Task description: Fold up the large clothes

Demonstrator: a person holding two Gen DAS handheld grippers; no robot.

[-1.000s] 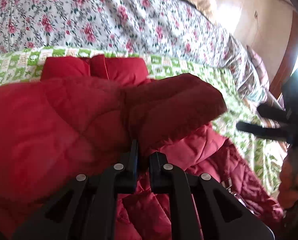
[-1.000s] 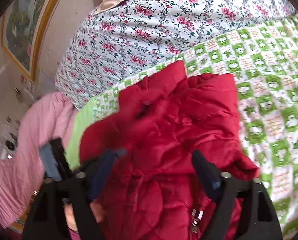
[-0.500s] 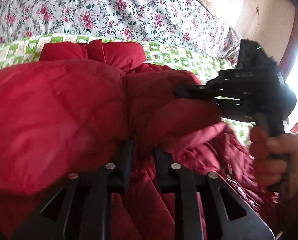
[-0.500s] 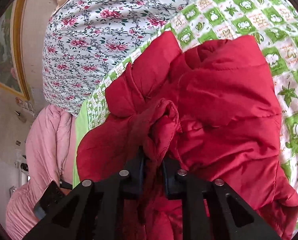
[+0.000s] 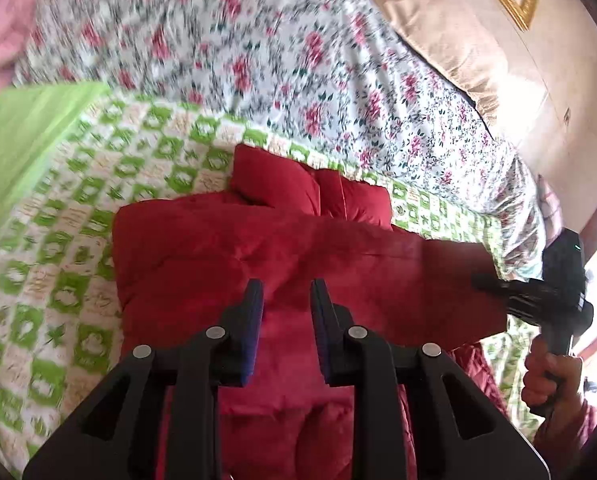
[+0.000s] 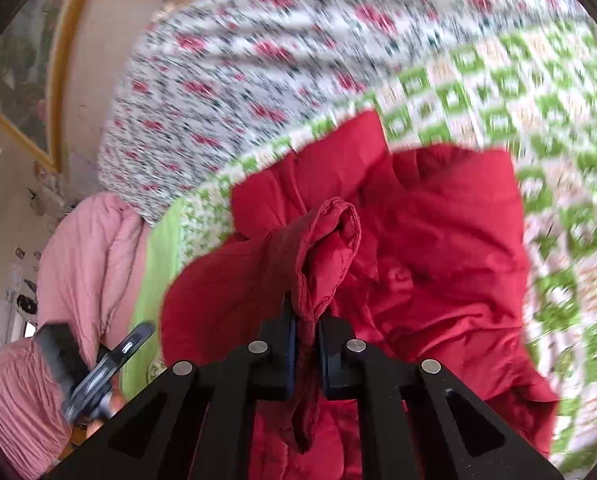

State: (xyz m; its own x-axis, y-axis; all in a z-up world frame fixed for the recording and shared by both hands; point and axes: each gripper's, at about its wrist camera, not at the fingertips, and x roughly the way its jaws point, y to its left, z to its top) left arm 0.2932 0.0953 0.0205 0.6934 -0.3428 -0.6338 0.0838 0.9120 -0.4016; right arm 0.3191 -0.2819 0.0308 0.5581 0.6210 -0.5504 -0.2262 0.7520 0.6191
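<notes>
While the right hand-held gripper stayed clamped on a red jacket sleeve, the left hand-held gripper hung parted, empty. Jacket: bunched on green checked blanket, folding barely begun. Beyond: floral bedspread.

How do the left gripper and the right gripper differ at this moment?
The left gripper is open with nothing between its pads, above the red jacket; the right gripper is shut on a bunched fold of that jacket. The left gripper is free of the fabric; the right gripper lifts it. Both are black and point down at the bed.
</notes>
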